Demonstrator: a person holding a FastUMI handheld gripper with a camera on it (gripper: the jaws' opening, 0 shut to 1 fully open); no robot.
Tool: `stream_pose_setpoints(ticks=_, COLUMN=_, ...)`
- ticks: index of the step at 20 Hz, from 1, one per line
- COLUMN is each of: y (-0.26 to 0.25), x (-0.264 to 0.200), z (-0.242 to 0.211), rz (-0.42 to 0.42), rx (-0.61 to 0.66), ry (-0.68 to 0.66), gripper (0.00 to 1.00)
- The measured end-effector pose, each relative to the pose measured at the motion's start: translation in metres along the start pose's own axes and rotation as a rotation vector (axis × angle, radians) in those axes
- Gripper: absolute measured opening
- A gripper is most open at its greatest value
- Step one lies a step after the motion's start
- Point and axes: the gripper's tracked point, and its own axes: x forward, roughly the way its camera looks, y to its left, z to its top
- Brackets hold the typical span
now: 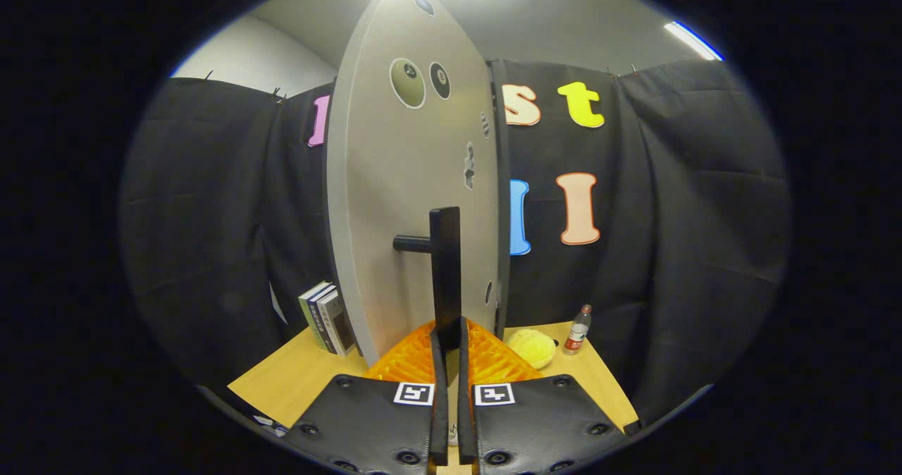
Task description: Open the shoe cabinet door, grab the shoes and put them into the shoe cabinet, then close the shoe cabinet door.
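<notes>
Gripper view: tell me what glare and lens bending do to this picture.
Gripper view: ceiling-light glare washes out the top of the cabinet door; fisheye bending bows its straight edges into curves; the black handle stays sharp, gripped by the tool, both orange fingers pressed on its lower end.

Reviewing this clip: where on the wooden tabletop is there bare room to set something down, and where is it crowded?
The gripper has its fingers closed on the black door handle. The bare table shows in front of the books left of the grey door, plus a strip near the bottle. It is crowded ahead of the fingers, at the door's foot and yellow soft object.
</notes>
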Motion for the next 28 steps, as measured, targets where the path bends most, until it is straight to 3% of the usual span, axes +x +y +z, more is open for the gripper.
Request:
stream_pose_setpoints(ticks=6, y=-0.073, x=-0.008, z=0.004, rz=-0.094, rx=0.084, ry=-0.050, gripper=0.05)
stream_pose_setpoints(ticks=9, y=-0.079, x=-0.010, z=0.006, rz=-0.033, rx=0.079, ry=-0.052, gripper=0.03)
stream_pose_setpoints(ticks=14, y=-0.095, x=-0.029, z=0.009, rz=-0.029, rx=0.086, ry=-0.074, gripper=0.14)
stream_pose_setpoints(ticks=16, y=-0.104, x=-0.038, z=0.001, rz=-0.088, rx=0.080, ry=-0.054, gripper=0.14)
stream_pose_setpoints(ticks=20, y=-0.117, x=-0.070, z=0.012, rz=-0.153, rx=0.085, ry=-0.061, gripper=0.27)
stream_pose_setpoints(ticks=24, y=-0.084, x=-0.096, z=0.005, rz=-0.095, rx=0.006, ry=-0.041, gripper=0.81)
stream_pose_setpoints(ticks=26, y=-0.078, x=-0.114, z=-0.004, rz=-0.105, rx=-0.054, ry=-0.002, gripper=0.81)
stream_pose_setpoints(ticks=28, y=-0.048, x=-0.121, z=-0.006, rz=-0.067, rx=-0.049, ry=0.000, gripper=0.92)
